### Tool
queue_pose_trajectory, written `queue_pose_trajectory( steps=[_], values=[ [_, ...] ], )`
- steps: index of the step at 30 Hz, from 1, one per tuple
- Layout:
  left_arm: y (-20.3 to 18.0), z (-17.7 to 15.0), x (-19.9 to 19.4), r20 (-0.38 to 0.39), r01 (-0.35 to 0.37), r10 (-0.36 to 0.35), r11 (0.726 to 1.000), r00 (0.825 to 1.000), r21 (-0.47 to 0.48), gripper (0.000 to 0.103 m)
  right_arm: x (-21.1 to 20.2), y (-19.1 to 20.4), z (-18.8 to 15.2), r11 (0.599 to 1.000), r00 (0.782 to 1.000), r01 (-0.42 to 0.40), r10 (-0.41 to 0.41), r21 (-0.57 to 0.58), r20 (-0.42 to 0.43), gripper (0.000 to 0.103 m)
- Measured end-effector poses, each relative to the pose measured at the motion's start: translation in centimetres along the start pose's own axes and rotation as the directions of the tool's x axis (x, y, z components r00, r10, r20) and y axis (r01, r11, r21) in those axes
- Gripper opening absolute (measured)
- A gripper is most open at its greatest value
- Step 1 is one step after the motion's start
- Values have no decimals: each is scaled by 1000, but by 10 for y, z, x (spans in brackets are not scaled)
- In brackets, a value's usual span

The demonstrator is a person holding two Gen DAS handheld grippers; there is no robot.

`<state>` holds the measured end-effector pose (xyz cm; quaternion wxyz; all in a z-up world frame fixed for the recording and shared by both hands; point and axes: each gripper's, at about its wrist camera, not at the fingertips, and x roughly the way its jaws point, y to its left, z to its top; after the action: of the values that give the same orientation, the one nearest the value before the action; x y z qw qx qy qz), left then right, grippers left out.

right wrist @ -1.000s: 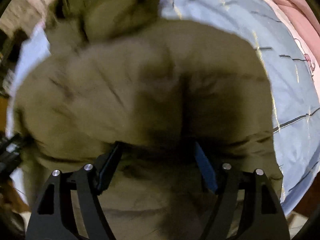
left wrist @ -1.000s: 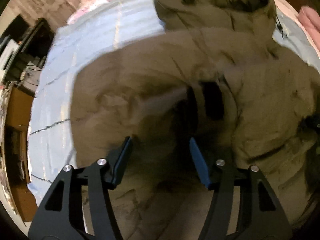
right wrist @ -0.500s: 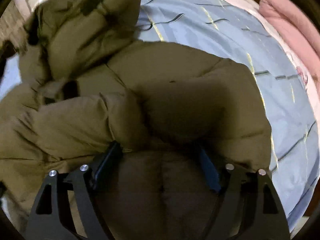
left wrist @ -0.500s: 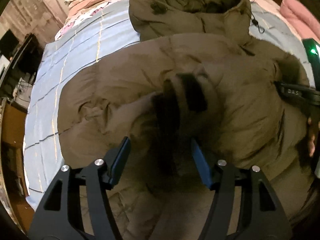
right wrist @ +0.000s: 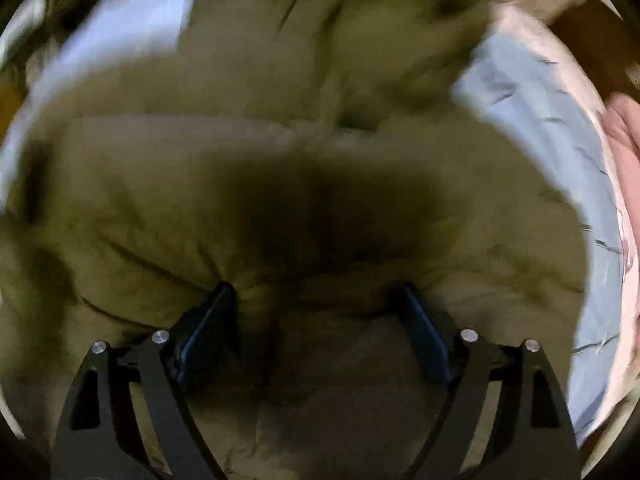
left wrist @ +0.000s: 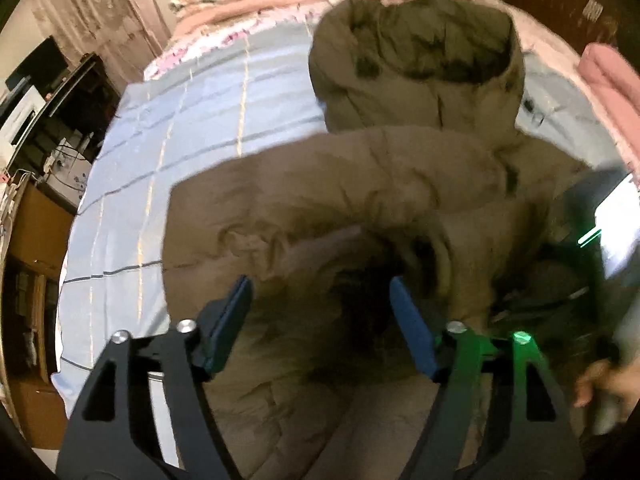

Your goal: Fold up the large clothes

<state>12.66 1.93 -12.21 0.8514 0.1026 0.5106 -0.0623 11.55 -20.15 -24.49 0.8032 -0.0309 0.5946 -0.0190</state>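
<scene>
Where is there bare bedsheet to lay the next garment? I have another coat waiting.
Bare blue bedsheet lies left of the olive jacket, from the pink bedding down to the near edge. A narrower strip runs right of the jacket, beside the pink blanket. The middle is crowded with jacket and hood.

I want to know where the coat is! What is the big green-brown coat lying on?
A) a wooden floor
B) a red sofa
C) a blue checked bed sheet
C: the coat lies spread on the blue sheet with its crossing lines.
</scene>
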Motion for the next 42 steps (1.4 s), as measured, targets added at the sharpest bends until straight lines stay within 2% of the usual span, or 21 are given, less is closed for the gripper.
queue_pose_trajectory(
  steps=[2,3,5,9,11,13,14,15,17,19,20,21,22,23,25,26,30,33,36,40,42],
  values=[
    [7,2,-14,35,4,-3,1000,999,-16,82,-11,-5,3,997,999,-49,49,56,8,86],
    [9,2,-18,43,1,0,1000,999,-19,82,-25,-14,12,987,992,-125,121,102,40,86],
    [17,3,-22,47,-9,11,999,999,-40,82,-50,-29,28,974,980,-174,156,145,125,86],
    [24,2,-16,11,31,-30,997,999,-78,82,-93,-69,99,977,962,-77,21,200,271,86],
    [23,-2,-11,-9,25,-26,998,1000,-64,82,-101,-84,142,973,953,-14,-57,231,296,86],
    [21,-6,-5,-30,10,-11,999,999,-39,82,-91,-101,194,952,936,172,-238,252,261,86],
    [20,-7,-2,-38,6,-7,999,999,-32,82,-83,-106,212,944,930,220,-280,247,238,86],
    [20,-8,1,-46,5,-6,1000,999,-26,82,-74,-114,230,939,933,236,-291,250,212,86],
    [22,-10,7,-59,-3,2,1000,998,-17,83,-55,-128,256,944,965,141,-199,299,173,86],
    [25,-12,13,-77,-12,11,1000,997,-13,84,-39,-129,265,939,979,98,-151,330,137,86],
    [27,-12,18,-93,-19,18,1000,996,-17,84,-31,-125,267,937,980,121,-165,327,110,82],
    [29,-12,20,-105,-22,20,999,994,-23,84,-29,-118,266,936,976,153,-194,316,100,70],
    [31,-12,23,-117,-22,19,999,993,-33,84,-30,-114,262,930,969,192,-231,314,92,32],
    [32,-12,25,-126,-18,12,999,992,-44,84,-33,-113,255,928,970,176,-219,329,101,6],
    [33,-12,24,-131,-13,6,998,991,-55,84,-44,-119,237,934,977,90,-150,346,152,3],
    [33,-12,23,-129,-14,6,998,992,-56,86,-56,-119,227,938,971,76,-146,338,188,3],
    [30,-15,14,-107,-28,23,999,994,-46,88,-132,-105,169,975,931,-7,-75,222,358,2],
    [34,-16,8,-98,-48,42,997,994,-57,88,-173,-93,111,991,913,-71,19,114,408,2],
    [41,-16,-2,-81,-61,53,994,995,-90,88,-187,-85,44,993,920,-117,95,35,379,3],
    [51,-17,-17,-50,-63,57,988,997,-144,88,-158,-88,-20,994,960,-110,103,10,260,6],
    [53,-17,-23,-30,-51,47,986,998,-156,90,-132,-96,-44,996,979,-37,20,82,202,29]
  ],
)
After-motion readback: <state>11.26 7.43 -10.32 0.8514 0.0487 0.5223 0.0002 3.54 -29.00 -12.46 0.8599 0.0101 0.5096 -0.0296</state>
